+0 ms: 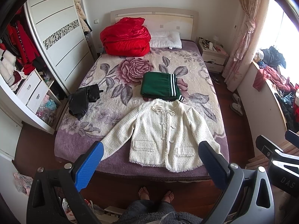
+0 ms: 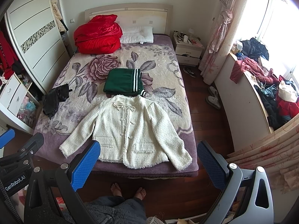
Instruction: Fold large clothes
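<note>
Left wrist view shows a fluffy cream button-up jacket [image 1: 164, 132] spread flat on the flowery bed blanket [image 1: 112, 85] — ready for folding. Left gripper [image 1: 149, 158] and right gripper [image 2: 148, 156] hover above with jaws wide apart — holding nothing.

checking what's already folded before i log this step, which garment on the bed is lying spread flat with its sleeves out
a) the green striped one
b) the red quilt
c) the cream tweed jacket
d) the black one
c: the cream tweed jacket lies open and flat at the foot of the bed with both sleeves angled outward, while the green striped garment behind it is a folded rectangle.
</note>
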The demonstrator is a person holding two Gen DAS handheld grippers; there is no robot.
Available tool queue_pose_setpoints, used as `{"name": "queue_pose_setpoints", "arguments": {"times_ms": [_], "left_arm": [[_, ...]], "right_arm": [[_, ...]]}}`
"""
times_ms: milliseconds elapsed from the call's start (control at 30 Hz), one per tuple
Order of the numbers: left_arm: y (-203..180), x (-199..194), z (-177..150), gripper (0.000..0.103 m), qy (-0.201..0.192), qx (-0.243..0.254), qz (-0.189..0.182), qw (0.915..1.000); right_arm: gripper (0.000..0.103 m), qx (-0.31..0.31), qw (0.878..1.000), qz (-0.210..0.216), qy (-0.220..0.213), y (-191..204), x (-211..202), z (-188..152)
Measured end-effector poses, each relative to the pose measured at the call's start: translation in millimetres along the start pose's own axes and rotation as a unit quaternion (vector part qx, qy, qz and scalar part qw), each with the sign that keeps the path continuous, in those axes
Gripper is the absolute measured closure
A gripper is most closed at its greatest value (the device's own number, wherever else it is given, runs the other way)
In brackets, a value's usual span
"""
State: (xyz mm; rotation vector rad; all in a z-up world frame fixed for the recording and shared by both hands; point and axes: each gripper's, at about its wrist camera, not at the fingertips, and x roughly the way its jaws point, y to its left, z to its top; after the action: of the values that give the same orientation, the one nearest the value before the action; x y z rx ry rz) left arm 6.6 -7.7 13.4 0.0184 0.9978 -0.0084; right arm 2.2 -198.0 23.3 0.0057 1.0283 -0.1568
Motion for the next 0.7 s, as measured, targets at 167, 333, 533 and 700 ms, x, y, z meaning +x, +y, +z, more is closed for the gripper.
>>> {"name": "queue_pose_setpoints", "arguments": {"times_ms": [167, 333, 533, 700], "left_arm": [[-0.3, 0.0, 0.0, 0.0, 0.0, 0.0, 0.0, 1.0], [-1.7, 0.4, 1.7, 0.0, 0.0, 0.0, -0.001, 1.0], [-2.0, 4.4, 5.6, 0.0, 0.001, 0.001, -0.004, 1.0], [2.2, 25.9, 21.7, 0.0, -0.006, 0.008, 0.003, 0.9999]], "right_arm": [[0.0, 0.0, 1.0, 0.0, 0.0, 4.2, -1.1, 1.2], [0.0, 0.0, 1.0, 0.0, 0.0, 5.0, -1.9, 1.9], [0.0, 0.003, 1.0, -0.001, 0.0, 4.4, -0.6, 2.4], [0.0, 0.019, 1.0, -0.001, 0.007, 14.2, 17.6, 1.8]]}}
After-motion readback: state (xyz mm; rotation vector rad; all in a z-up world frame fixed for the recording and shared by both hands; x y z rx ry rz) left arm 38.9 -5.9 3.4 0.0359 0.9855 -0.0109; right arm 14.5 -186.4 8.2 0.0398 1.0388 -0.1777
